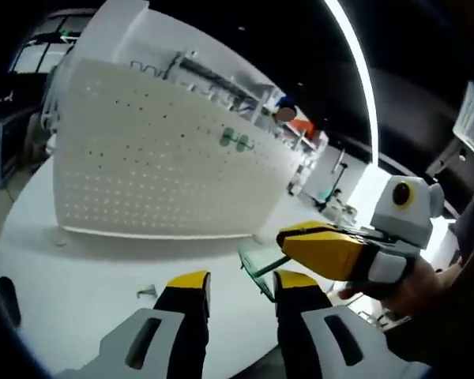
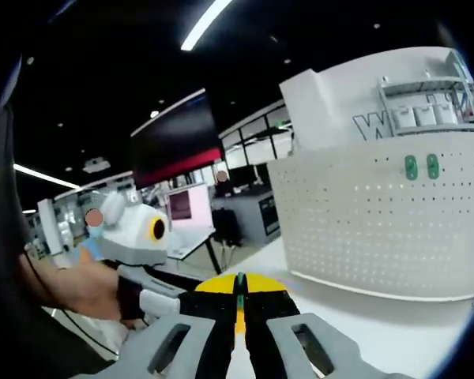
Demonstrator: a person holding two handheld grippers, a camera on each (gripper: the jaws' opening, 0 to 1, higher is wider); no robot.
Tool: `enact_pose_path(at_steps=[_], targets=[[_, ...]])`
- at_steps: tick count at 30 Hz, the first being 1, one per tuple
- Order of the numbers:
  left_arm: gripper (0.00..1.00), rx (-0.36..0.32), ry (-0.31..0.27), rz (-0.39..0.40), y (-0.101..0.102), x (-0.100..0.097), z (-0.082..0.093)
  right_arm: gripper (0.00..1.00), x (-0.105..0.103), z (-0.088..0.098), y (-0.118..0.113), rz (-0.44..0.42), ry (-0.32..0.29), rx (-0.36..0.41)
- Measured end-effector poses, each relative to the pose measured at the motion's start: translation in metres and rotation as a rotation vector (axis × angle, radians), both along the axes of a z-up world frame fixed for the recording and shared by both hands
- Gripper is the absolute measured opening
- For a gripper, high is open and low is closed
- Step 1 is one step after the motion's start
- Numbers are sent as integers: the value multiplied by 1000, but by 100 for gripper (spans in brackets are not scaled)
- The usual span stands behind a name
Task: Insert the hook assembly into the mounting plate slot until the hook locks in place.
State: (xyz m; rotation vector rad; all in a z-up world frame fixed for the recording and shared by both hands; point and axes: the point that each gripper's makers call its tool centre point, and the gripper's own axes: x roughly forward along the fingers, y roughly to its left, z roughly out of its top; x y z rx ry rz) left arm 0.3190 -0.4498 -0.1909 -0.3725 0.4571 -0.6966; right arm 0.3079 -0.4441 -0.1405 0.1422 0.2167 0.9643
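Observation:
A white perforated mounting plate (image 1: 166, 158) stands upright on the white table, with two green hooks (image 1: 235, 140) fixed near its upper right. My left gripper (image 1: 241, 284) is open in front of the plate, nothing between its yellow-tipped jaws. Just beyond it, my right gripper (image 1: 288, 243) comes in from the right, shut on a green hook assembly (image 1: 259, 264) held low over the table, apart from the plate. In the right gripper view, the right gripper (image 2: 239, 304) pinches the thin green hook assembly (image 2: 239, 286) edge-on. The mounting plate (image 2: 379, 229) and its two green hooks (image 2: 421, 166) lie to the right.
A small metal piece (image 1: 146, 292) lies on the table (image 1: 79, 268) near my left jaw. A person's hand (image 2: 79, 288) grips the left gripper at the left of the right gripper view. Shelves and desks stand behind the plate.

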Motion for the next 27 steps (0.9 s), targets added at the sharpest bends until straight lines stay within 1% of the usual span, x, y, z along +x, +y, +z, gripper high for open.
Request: enact_pose_path(at_steps=[5,7,9,12,16,20,24,27], targets=[[21,-39,-1,-20,-4,-3,4,0,-1,1,2,6,0,1],[17,-48,-6,-28,-6,-5,6,0,-1,1,3,9,0,-1],[14,-50,-9,-33,-7,-5,6,0,-1,1,3,9,0,-2],[15,-46,-9,-26,-6,-5,6,0,-1,0,3,9,3,-2],[8,-67,-16,-43,-8,-6,10,0,-1,-1,4,10,1,-6],[8,-54,-21,-33,-8,-5,9,0,-1,-1,4,10,-10,-13],[7,-61,-19,-36,-8,-5,9,0,-1,-1,4,10,-11,-12],[6,-45,-27,-37,-6,-4,8,0,-2,-2,4,12,-14,-21]])
